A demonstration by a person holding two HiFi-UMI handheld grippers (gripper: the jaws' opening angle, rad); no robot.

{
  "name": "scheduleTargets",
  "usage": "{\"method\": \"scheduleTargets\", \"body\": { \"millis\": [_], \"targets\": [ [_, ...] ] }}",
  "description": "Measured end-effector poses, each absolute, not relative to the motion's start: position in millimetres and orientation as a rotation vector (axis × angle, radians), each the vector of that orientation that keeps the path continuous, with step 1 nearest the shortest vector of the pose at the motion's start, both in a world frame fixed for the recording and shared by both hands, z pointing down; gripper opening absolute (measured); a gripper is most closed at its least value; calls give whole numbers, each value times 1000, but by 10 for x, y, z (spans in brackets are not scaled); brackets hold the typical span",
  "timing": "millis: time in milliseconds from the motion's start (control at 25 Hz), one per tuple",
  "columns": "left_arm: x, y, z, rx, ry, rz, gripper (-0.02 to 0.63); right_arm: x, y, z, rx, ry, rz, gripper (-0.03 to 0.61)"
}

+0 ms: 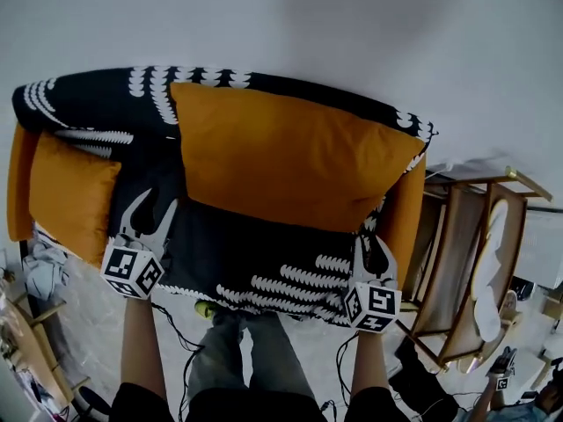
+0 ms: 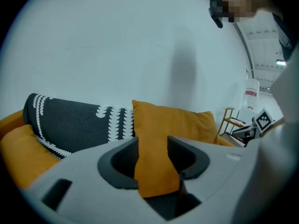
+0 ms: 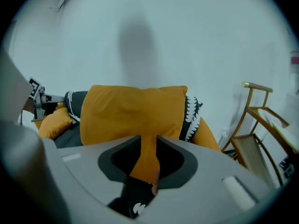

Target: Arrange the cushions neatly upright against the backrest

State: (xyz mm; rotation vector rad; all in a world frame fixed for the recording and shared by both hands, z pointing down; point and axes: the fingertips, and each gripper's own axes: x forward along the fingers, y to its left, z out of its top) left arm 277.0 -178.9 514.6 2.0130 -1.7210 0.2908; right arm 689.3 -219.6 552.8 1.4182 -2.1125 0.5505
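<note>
A large orange cushion (image 1: 290, 156) stands upright against the backrest of a sofa draped in a black throw with white leaf print (image 1: 264, 266). My left gripper (image 1: 148, 224) is shut on the cushion's lower left corner; in the left gripper view, orange fabric (image 2: 173, 122) is pinched between the jaws (image 2: 154, 157). My right gripper (image 1: 373, 255) is shut on the lower right corner, where a narrow fold of the cushion (image 3: 131, 113) runs down between its jaws (image 3: 148, 157). A smaller orange cushion (image 1: 70, 196) leans at the sofa's left end.
Orange armrests (image 1: 19, 178) (image 1: 406, 218) close off both ends of the sofa. A wooden folding chair (image 1: 475, 262) stands to the right. A white wall rises behind. Cables and clutter lie on the floor near the person's legs (image 1: 255, 359).
</note>
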Motion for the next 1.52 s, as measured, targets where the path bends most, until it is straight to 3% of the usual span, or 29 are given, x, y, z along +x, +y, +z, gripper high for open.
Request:
{"method": "scheduleTargets", "body": {
  "millis": [120, 320, 720, 960, 1520],
  "targets": [
    [2755, -1514, 5003, 2022, -1746, 296, 111, 6675, -2084, 5416, 1382, -2131, 527, 28],
    [2726, -968, 4641, 2034, -1781, 285, -2, 5947, -1793, 5165, 1164, -2281, 531, 14],
    [1883, 212, 3626, 1814, -2094, 30, -2, 4290, -1091, 4189, 720, -2564, 489, 12],
    [1463, 1085, 2866, 1755, -2266, 46, -2, 3446, -484, 3496, 515, -2662, 363, 13],
    [835, 3058, 1978, 1479, -2562, -27, -2, 2194, 955, 2439, 204, -2824, 205, 12]
  ]
}}
